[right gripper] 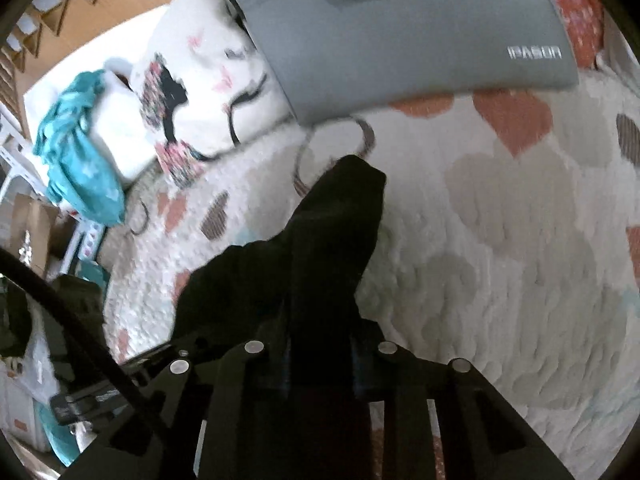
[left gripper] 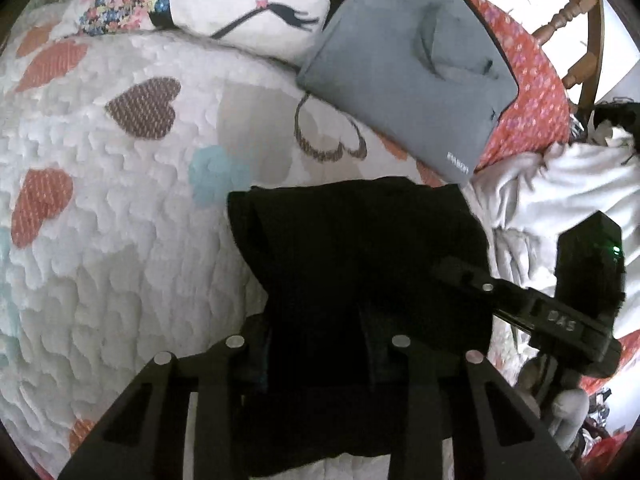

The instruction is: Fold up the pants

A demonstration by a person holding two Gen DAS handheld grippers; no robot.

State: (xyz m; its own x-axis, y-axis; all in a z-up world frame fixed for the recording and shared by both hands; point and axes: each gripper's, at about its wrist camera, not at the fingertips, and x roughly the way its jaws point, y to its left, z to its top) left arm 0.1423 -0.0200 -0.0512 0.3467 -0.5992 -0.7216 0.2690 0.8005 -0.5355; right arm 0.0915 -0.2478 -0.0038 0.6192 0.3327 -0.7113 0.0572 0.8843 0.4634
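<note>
The black, soft-fabric pants (left gripper: 360, 248) lie bunched at lower centre of both views on a white quilted bedspread (left gripper: 120, 240) with a puckered texture and heart patches. The left gripper (left gripper: 316, 344) has its jaws pinched on the dark cloth; the right gripper (right gripper: 320, 350) likewise clamps a fold. A smooth grey rectangular padded sleeve (right gripper: 400, 40) lies at the upper frame, beside a white printed pillow (right gripper: 208, 92). Turned wooden spindles (left gripper: 568, 12) stand at upper right of the left wrist view.
</note>
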